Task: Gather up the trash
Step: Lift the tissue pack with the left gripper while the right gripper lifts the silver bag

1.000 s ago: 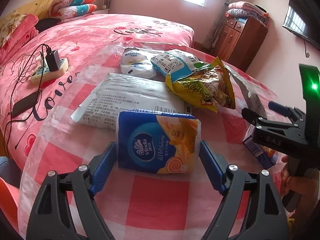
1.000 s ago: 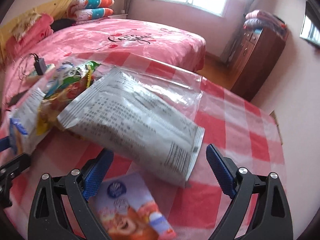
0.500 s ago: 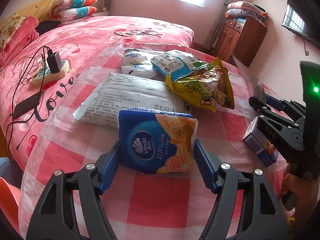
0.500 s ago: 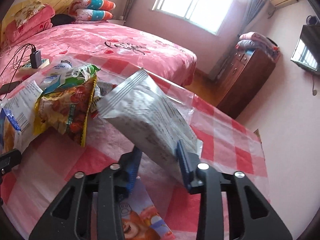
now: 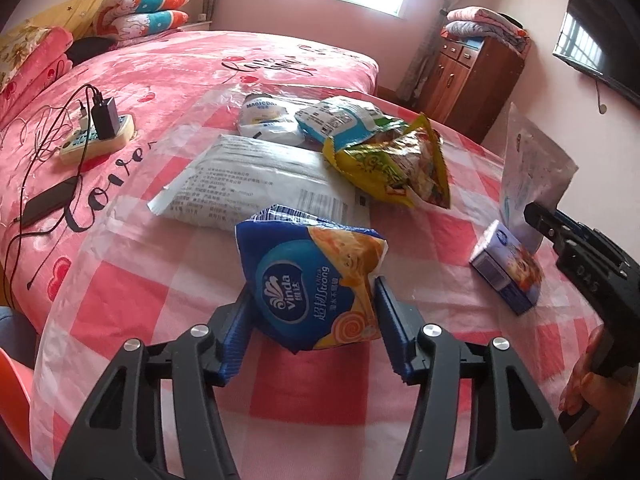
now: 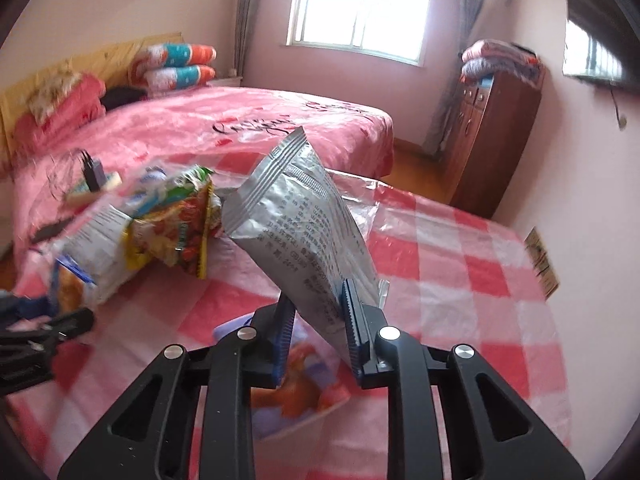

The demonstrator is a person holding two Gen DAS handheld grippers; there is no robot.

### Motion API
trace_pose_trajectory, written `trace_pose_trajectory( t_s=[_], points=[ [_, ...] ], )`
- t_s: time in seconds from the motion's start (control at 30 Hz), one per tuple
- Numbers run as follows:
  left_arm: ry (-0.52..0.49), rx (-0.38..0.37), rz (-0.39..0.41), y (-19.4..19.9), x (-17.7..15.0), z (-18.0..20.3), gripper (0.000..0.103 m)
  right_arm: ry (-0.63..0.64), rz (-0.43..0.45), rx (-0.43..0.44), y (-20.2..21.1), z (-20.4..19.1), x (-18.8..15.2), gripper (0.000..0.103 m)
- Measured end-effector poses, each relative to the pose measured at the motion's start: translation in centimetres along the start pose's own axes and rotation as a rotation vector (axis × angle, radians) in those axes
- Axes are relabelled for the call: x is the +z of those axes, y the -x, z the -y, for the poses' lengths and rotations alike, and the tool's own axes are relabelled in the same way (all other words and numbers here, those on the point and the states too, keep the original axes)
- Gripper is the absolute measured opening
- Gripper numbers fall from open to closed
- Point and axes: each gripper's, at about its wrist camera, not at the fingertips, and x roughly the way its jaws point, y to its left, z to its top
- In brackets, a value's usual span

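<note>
1. Left wrist view: the left gripper [image 5: 312, 320] has just been closing, and its blue fingers [image 5: 236, 332] now press both sides of the blue tissue pack [image 5: 316, 284], which reads "Vinda" and "Ultra Strong". The pack sits near the front of the checked tabletop [image 5: 328, 392], with bare cloth between it and the near edge.
2. Behind it lies a white printed packet [image 5: 256, 184] with a barcode, then a yellow snack bag [image 5: 396, 168], a blue-white wrapper [image 5: 340, 120] and a white pouch [image 5: 264, 114] marked "MAGICDAY". Bare cloth separates this pile from the small box [image 5: 508, 272] at the right edge.
3. The bed [image 5: 224, 68] borders the tabletop's far and left edge; its cover carries the script "love".
4. Right wrist view: the right gripper [image 6: 316, 316] has just been closing; its fingers [image 6: 352, 320] pinch the lower corner of a silver packet [image 6: 304, 224], which tilts up clear of the cloth. Its small print is unreadable.
5. The right half of the tabletop [image 6: 460, 280] lies open up to the cabinet [image 6: 492, 140].
</note>
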Motion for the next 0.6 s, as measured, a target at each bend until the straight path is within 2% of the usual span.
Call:
trace_pose_trajectory(
  t_s=[0.6],
  points=[
    [-0.050, -0.101, -0.027, 2.8, -3.5, 0.8, 0.052, -0.290, 0.048, 0.202, 8.1, 1.6, -4.0, 0.024]
  ],
)
